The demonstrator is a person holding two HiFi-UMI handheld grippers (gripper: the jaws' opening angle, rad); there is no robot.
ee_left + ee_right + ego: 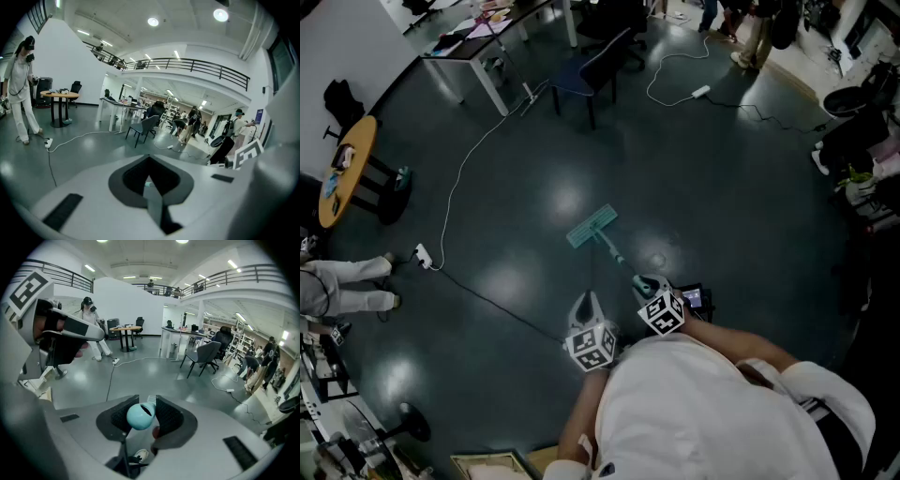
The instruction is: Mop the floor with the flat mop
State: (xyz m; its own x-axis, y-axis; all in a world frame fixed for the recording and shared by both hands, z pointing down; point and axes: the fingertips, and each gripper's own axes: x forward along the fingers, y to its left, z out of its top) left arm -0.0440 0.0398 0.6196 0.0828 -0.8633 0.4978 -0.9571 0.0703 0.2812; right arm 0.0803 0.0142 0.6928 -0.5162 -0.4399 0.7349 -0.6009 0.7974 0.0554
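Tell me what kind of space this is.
Probably an open-plan office or lab hall: glossy dark grey floor, long white desk with dark swivel chair, round wooden table, and a black-railed mezzanine overhead.

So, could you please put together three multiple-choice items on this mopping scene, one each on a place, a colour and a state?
1. Where does the mop head lie?
A. on the round table
B. flat on the floor
C. on the chair seat

2. What colour is the mop head?
A. red
B. yellow
C. teal

3. What is the right gripper doing?
A. clamping the rounded end of the mop handle
B. standing open and empty
C. holding a white cable

Answers:
1 B, since the head view shows it lying flat on the dark floor.
2 C, since it reads teal against the floor in the head view.
3 A, since the right gripper view shows the jaws closed on the handle's teal knob.
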